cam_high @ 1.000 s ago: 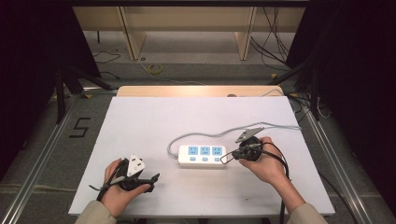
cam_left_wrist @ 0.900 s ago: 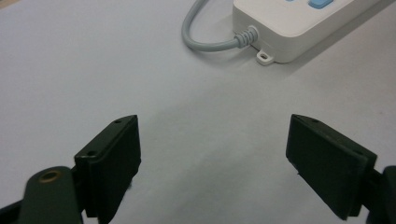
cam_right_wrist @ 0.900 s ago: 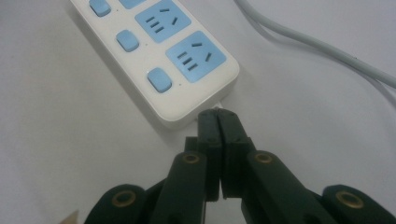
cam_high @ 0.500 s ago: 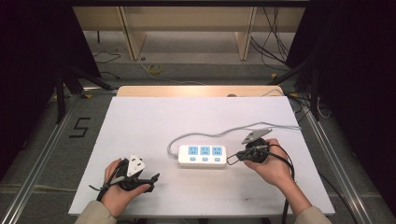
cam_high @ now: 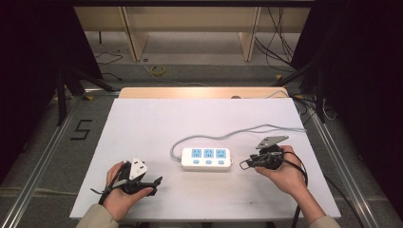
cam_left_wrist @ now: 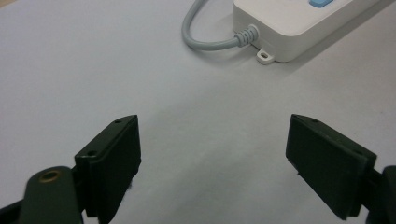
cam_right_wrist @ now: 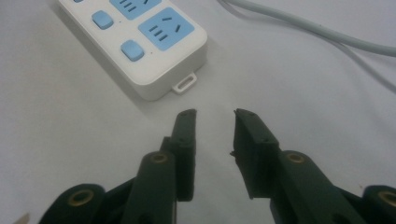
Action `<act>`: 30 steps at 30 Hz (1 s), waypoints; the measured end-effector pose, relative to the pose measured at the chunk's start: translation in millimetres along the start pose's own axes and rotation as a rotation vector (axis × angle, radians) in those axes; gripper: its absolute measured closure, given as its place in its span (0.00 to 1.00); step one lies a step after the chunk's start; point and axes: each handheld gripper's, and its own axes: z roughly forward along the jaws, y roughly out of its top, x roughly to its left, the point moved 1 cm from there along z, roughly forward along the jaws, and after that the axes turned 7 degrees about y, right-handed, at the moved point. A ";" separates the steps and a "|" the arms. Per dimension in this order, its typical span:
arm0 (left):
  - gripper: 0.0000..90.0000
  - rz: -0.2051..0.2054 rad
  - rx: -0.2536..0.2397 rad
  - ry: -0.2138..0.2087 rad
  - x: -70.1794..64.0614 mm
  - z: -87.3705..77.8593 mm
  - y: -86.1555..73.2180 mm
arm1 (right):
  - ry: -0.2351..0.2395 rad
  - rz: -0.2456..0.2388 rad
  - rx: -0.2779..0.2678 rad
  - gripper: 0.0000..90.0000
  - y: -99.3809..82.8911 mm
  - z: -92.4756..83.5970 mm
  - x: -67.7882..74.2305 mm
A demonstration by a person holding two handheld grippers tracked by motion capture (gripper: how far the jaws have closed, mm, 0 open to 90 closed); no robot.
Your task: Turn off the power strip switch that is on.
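Power strip (cam_high: 206, 159) lies mid-table, long axis running left-right between the hands; cord exits its left end, the end toward the left gripper (cam_high: 142, 182). Right gripper (cam_high: 247, 164) sits just off the strip's right end, clearly the nearer one; its jaws have just been opening, part-spread, nothing between them. Left gripper's jaws stand wide and empty, well apart from the strip.

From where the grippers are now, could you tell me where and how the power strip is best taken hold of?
Probably by the short end of the power strip nearest the right gripper, coming in level from that side. It lies flat, and its body looks narrow enough there for jaws across its width; the grey cable leaves the opposite end.
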 end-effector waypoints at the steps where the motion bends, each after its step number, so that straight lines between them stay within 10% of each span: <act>1: 0.20 -0.001 0.001 0.000 0.0 0.1 -0.1 | 0.002 0.007 -0.001 0.74 -2.2 -0.9 -0.5; 30: 0.19 0.001 0.015 -0.001 0.1 2.7 -1.5 | -0.032 0.019 -0.143 0.48 -43.7 -4.5 -2.2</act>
